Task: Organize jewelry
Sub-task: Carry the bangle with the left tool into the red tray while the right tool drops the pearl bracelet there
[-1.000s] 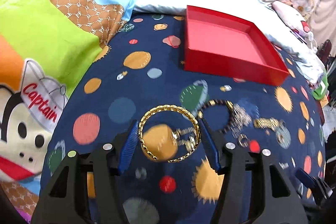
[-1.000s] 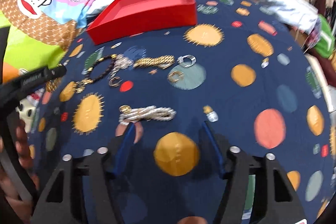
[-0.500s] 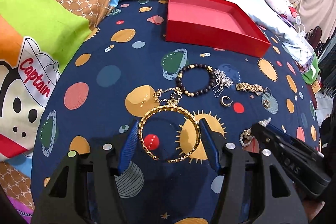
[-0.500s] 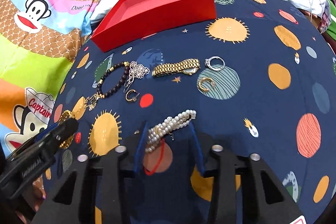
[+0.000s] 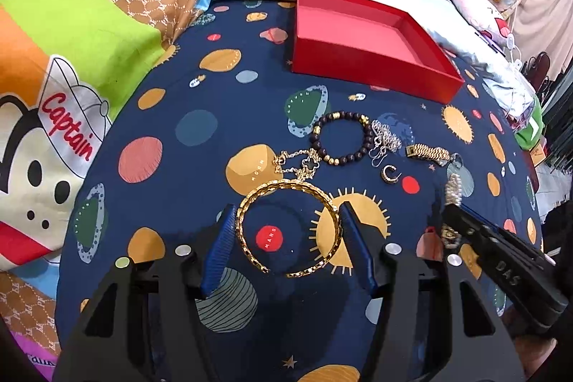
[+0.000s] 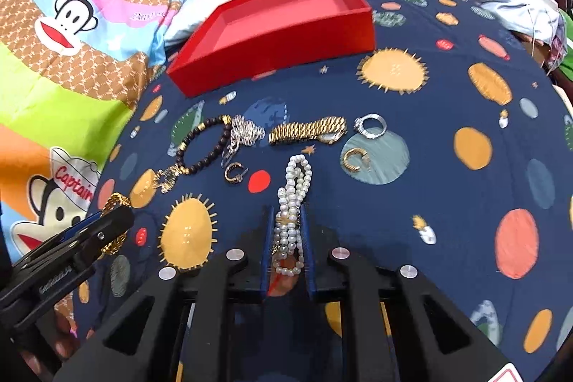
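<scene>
A: Left wrist view: the left gripper [image 5: 288, 240] has its blue fingers [image 5: 219, 247] pressed against both sides of the gold chain bangle [image 5: 288, 226], gripping it above the navy planet-print bedspread [image 5: 172, 167].

B: And the other one?

A: In the right wrist view the right gripper [image 6: 287, 249] is clamped on the pearl bracelet [image 6: 292, 210], whose far loop sticks out past the fingertips.

B: What lies beyond?

A: A dark bead bracelet [image 6: 204, 145] with a silver chain [image 6: 247, 131] touching its right side, then a gold watch [image 6: 308, 131], a silver ring [image 6: 370, 126] and a gold ear cuff [image 6: 354, 158] further right. A small hoop earring [image 6: 234, 172] lies nearer, a gold clover chain [image 5: 301, 162] just left of the beads.

B: The box?

A: The red tray [image 5: 361, 65] sits at the far side, well apart from both grippers.
</scene>
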Demonstrator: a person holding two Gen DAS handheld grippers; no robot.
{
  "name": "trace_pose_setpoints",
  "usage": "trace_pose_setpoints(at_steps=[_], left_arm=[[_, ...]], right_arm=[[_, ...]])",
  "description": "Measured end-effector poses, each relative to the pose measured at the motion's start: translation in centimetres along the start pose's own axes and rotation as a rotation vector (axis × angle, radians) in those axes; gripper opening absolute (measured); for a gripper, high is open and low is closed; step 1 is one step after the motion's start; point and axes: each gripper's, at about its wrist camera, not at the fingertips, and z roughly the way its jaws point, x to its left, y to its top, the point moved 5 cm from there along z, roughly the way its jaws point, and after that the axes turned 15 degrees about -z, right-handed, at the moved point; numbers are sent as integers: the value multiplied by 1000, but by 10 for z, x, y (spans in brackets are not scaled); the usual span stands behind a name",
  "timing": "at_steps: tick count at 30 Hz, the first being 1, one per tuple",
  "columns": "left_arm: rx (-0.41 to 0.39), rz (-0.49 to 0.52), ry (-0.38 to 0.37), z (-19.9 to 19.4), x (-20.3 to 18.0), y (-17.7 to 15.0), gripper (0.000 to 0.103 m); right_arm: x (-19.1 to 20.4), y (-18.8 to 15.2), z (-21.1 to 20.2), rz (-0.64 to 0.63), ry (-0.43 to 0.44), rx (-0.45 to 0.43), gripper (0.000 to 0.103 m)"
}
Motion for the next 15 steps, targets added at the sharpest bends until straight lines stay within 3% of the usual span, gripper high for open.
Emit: trace_pose_setpoints(at_steps=[7, 15], left_arm=[[-72, 42, -49, -19, -27, 31, 56], [-209, 112, -125, -20, -88, 118, 56]], right_arm=[[-9, 31, -30, -41, 0, -66, 13], [-31, 129, -31, -75, 42, -159, 13]])
